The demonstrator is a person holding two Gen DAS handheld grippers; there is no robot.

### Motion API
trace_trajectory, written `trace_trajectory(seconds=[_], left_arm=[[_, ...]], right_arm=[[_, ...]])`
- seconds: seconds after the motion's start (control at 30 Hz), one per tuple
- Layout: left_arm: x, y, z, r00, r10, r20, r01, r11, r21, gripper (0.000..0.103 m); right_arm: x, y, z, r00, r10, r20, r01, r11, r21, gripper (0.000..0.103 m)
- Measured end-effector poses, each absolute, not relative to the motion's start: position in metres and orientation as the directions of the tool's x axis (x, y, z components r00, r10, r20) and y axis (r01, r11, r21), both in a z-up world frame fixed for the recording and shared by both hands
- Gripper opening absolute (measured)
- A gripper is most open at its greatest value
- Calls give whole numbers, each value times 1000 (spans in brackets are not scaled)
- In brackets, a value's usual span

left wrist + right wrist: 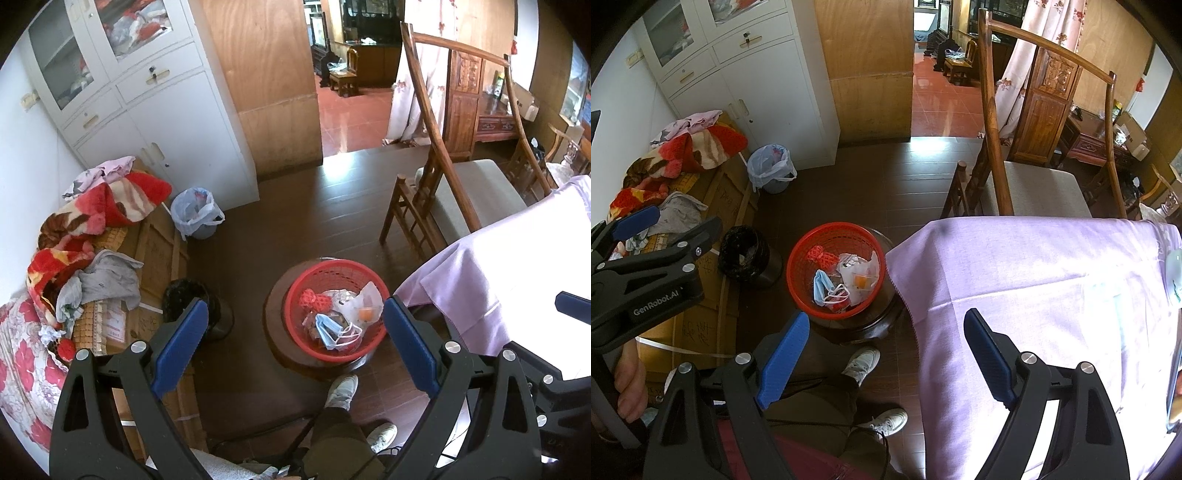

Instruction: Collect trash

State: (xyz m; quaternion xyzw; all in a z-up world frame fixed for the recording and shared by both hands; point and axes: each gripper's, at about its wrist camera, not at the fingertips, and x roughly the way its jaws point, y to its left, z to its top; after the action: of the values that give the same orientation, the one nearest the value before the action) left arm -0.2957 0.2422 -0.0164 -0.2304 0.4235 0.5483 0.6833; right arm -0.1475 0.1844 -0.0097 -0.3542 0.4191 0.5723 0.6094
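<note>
A red plastic basket [295, 284] [798, 258] sits on a round dark wooden stool [275, 347] on the floor. It holds trash: a blue face mask [330, 329] [822, 283], a clear plastic bag with something orange [365, 304] [860, 278] and a red net [314, 299] [820, 256]. My left gripper [295, 317] hangs above the basket, open, nothing between its blue pads. My right gripper [886, 325] is open and empty, held over the corner of the lilac tablecloth [1034, 280] [498, 266]. The left gripper's body [646, 266] shows at the left of the right wrist view.
A black-lined bin [184, 295] [742, 251] stands left of the stool. A white-bagged bin [195, 214] [772, 168] is by the white cabinet [147, 110]. Cardboard boxes with blankets [92, 221] fill the left. A wooden chair [461, 177] stands behind. The person's shoes [341, 391] are near the stool.
</note>
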Motion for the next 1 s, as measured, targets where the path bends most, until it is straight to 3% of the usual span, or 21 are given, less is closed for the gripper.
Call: trace_trajectory(seconds=[1.0], left_arm=[[-298,241,-26,27,533,-846,-946,287,151,92]], right_arm=[[-148,185,-9,-6,399,-917,-994,97,49,84]])
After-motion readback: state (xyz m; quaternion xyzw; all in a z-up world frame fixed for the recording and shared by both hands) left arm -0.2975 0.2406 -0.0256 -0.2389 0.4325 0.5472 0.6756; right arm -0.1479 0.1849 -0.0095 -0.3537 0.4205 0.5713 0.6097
